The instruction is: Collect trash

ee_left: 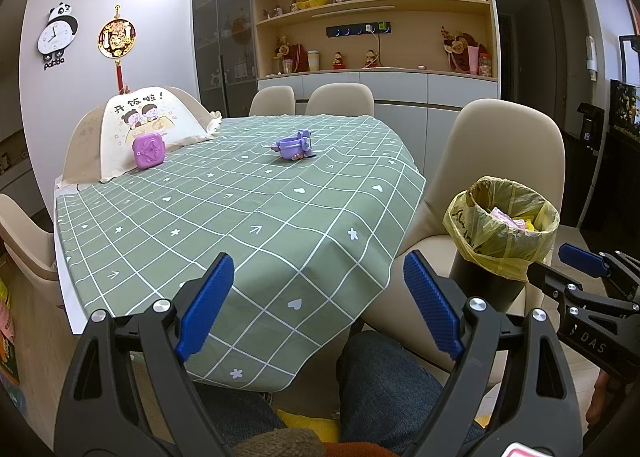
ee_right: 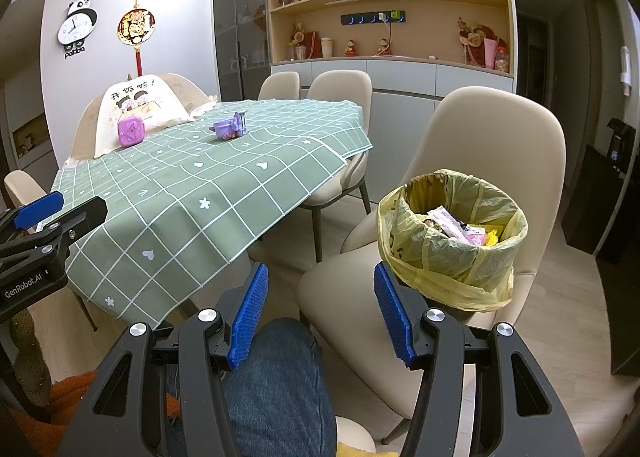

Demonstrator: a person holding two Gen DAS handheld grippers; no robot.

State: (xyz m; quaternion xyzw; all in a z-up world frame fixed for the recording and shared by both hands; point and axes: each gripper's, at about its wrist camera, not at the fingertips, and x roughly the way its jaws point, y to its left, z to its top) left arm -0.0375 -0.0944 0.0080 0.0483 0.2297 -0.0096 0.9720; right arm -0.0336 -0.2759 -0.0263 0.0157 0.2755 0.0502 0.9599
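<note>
A dark bin lined with a yellow bag (ee_left: pixel 505 231) (ee_right: pixel 452 233) stands on a beige chair seat to the right of the table; pink and yellow wrappers (ee_right: pixel 464 231) lie inside it. My left gripper (ee_left: pixel 318 305) is open and empty, held over the near corner of the green checked tablecloth (ee_left: pixel 240 209) (ee_right: pixel 208 185). My right gripper (ee_right: pixel 318 315) is open and empty too, low over a jeans-clad knee, just left of the bin. In the left wrist view the right gripper (ee_left: pixel 560 265) shows at the right edge, beside the bin.
A purple toy vehicle (ee_left: pixel 296 145) (ee_right: pixel 230 126) and a purple square case (ee_left: pixel 149 151) (ee_right: pixel 131 131) lie on the far part of the table. A cartoon-printed food cover (ee_left: pixel 152 125) stands behind the case. Beige chairs (ee_right: pixel 492 149) ring the table; a shelf cabinet fills the back wall.
</note>
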